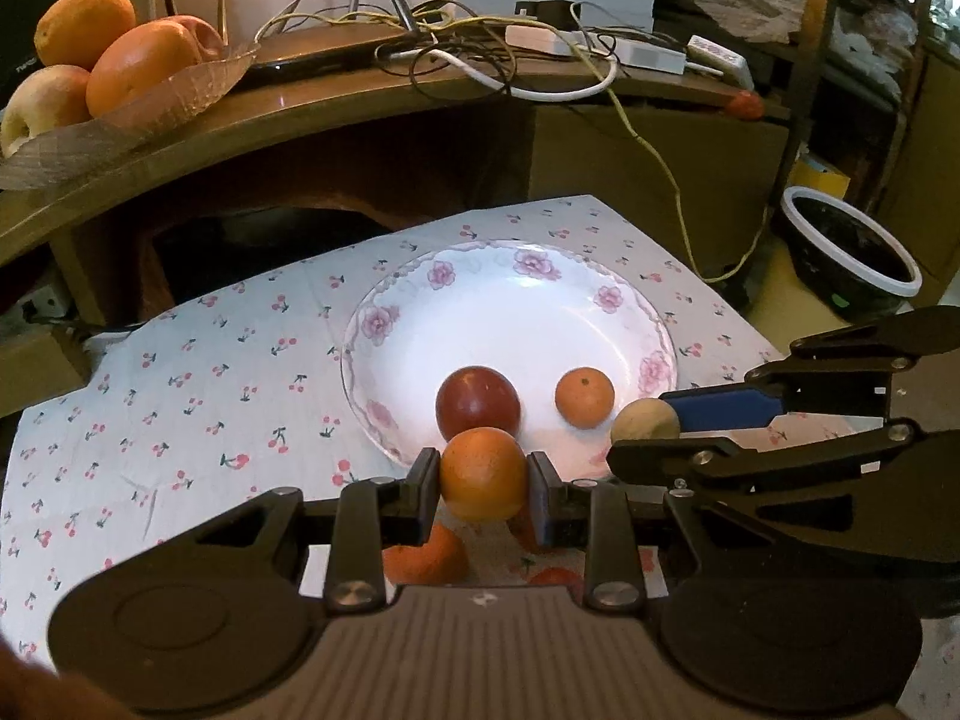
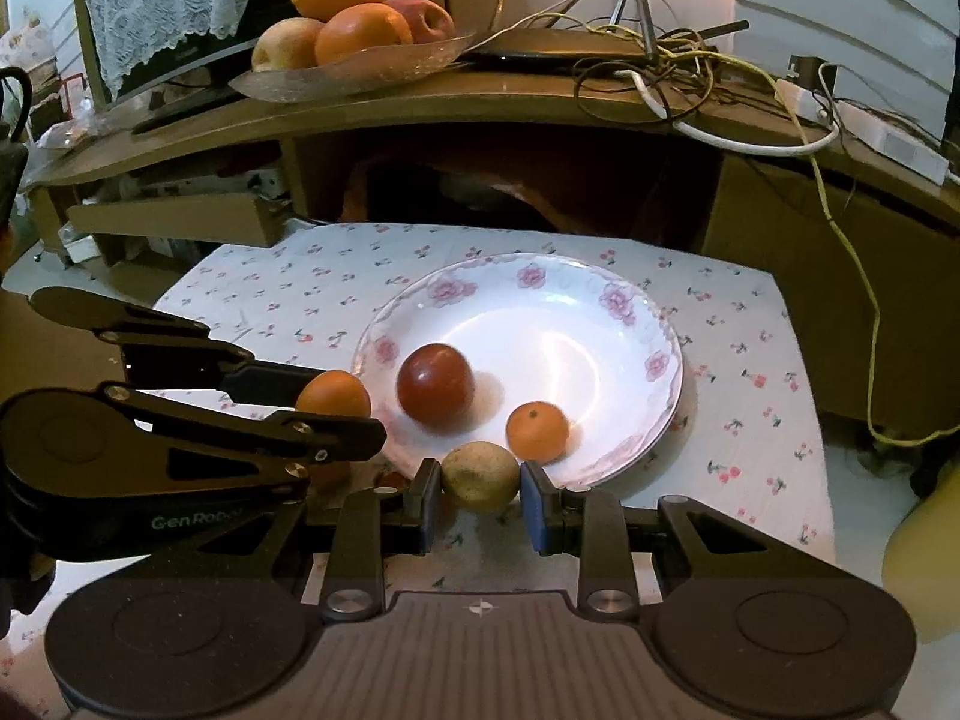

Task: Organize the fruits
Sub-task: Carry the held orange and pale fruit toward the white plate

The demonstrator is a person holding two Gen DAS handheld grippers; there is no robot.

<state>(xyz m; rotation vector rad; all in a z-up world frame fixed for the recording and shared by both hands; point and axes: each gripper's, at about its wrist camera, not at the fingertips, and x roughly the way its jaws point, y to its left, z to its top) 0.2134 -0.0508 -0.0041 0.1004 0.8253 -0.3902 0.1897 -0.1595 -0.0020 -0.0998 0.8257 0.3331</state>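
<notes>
A white floral plate (image 1: 510, 312) (image 2: 540, 324) lies on the cherry-print cloth. In it sit a dark red fruit (image 1: 477, 402) (image 2: 435, 386) and a small orange (image 1: 584, 396) (image 2: 537, 430). My left gripper (image 1: 483, 480) is shut on an orange (image 1: 483, 473) (image 2: 333, 394) at the plate's near rim. My right gripper (image 2: 480, 483) is shut on a yellowish-brown fruit (image 2: 480, 476) (image 1: 645, 419) at the near rim, right of the left gripper. More small oranges (image 1: 426, 555) lie on the cloth under the left gripper.
A glass dish of oranges and apples (image 1: 108, 78) (image 2: 354, 30) stands on the wooden shelf behind, beside tangled cables (image 1: 480, 48) and a power strip. A black bowl with a white rim (image 1: 852, 246) sits to the right. The cloth (image 1: 180, 396) lies left of the plate.
</notes>
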